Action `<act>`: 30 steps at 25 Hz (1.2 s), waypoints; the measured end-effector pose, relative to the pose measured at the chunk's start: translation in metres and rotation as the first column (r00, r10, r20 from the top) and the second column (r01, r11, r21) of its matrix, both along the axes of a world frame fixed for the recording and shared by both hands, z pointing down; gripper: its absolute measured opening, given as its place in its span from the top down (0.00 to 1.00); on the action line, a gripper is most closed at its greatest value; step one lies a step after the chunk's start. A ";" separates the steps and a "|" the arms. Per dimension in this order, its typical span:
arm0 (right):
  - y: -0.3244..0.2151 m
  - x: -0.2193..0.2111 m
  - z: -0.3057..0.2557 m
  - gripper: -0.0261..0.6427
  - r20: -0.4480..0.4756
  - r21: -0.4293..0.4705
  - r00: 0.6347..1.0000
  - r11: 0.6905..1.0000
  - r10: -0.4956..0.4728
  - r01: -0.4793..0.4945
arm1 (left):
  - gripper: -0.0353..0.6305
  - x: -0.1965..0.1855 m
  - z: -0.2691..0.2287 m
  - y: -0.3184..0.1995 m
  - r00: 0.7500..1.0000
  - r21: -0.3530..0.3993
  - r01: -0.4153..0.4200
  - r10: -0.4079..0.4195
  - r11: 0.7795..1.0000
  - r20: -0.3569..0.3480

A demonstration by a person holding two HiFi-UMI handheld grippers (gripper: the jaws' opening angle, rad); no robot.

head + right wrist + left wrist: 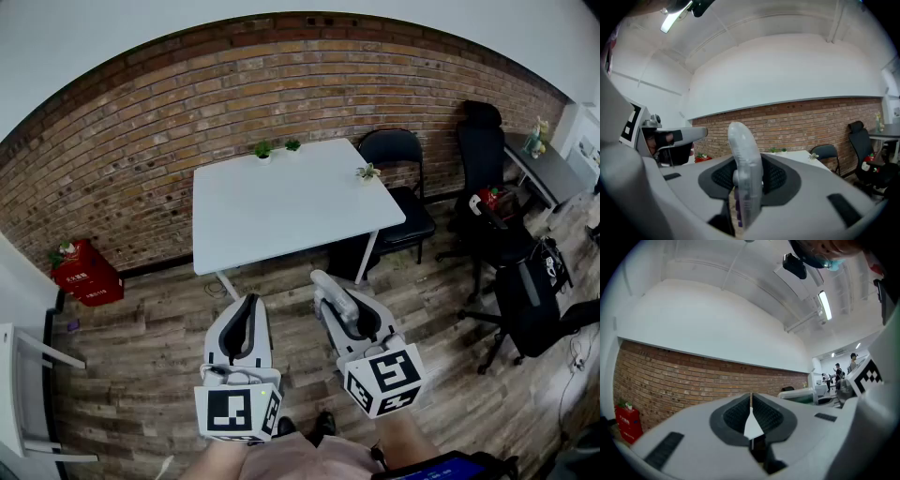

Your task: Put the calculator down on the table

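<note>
Head view: the left gripper and right gripper hang over the wooden floor, short of the white surface's near edge. Chairs stand to the right.

Left gripper view: jaws together, empty.

Right gripper view: jaws clamp the calculator, which stands on edge.

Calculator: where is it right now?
In the right gripper view the calculator stands edge-on, clamped in the right gripper; the head view shows it over the wood floor, short of the white table.
</note>
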State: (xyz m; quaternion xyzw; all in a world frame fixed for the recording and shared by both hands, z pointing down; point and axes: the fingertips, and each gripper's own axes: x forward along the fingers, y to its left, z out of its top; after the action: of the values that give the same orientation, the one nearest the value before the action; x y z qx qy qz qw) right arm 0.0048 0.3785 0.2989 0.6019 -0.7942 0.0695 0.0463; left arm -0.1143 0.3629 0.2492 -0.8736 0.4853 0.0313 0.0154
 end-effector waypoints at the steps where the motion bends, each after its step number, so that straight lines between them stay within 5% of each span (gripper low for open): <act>1: 0.002 0.002 0.000 0.77 0.001 0.000 1.000 1.000 -0.001 0.001 | 0.91 0.002 0.000 0.002 1.000 -0.001 0.000 0.000 1.000 0.001; 19: -0.003 0.051 0.020 0.77 0.044 -0.017 0.999 1.000 -0.026 0.027 | 0.91 0.046 0.034 0.003 0.999 -0.060 0.035 -0.033 0.998 0.028; 30: -0.096 0.061 0.045 0.77 0.032 -0.078 0.999 0.997 -0.024 0.027 | 0.91 0.045 0.058 -0.103 0.997 -0.106 0.070 -0.071 0.992 0.001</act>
State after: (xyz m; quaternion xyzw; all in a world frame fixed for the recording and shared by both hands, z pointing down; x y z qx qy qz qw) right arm 0.0659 0.2824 0.3441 0.5884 -0.7990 0.1094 0.0584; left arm -0.0691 0.2602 0.3070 -0.8555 0.5169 0.0065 -0.0304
